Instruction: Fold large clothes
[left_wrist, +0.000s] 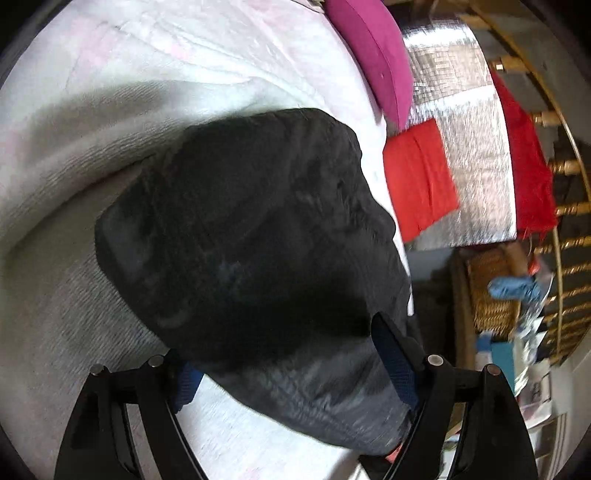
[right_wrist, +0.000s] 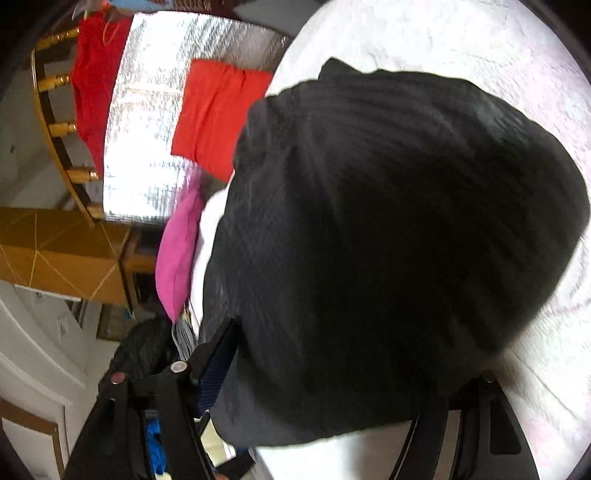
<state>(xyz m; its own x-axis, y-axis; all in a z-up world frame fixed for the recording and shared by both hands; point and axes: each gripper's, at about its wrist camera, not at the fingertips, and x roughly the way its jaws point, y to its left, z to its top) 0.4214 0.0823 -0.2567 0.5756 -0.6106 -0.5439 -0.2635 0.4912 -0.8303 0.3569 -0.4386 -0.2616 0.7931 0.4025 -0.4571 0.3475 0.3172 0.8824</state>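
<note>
Black garment (left_wrist: 258, 236), a large dark piece of clothing with a slightly shiny, quilted look, is lying bunched on the white bed cover (left_wrist: 192, 62) and is filling the space directly ahead of both sets of fingers.

In the left wrist view, the left gripper (left_wrist: 291, 365) is standing with its fingers spread wide, and the near edge of the garment is lying between them. The blue pad of the right-hand finger (left_wrist: 397, 365) is sitting against the cloth, while the other finger's pad is partly tucked under the fabric's edge; whether either is pressing cannot be told. A grey knitted blanket (left_wrist: 66, 206) is lying to the left of these fingers, beyond the garment. Up and to the right of them, a magenta pillow (left_wrist: 373, 55), a folded red cloth (left_wrist: 419, 181) and a silver foil sheet (left_wrist: 476, 155) are showing.

In the right wrist view, the right gripper (right_wrist: 351, 384) is also standing wide, with the garment (right_wrist: 388, 240) draped over the gap between its fingers. Its left finger (right_wrist: 218, 362) is showing a blue pad just beside the cloth; the other finger is hidden beneath the fabric. A wooden railing (right_wrist: 59, 129) is curving far to the upper left.
</note>
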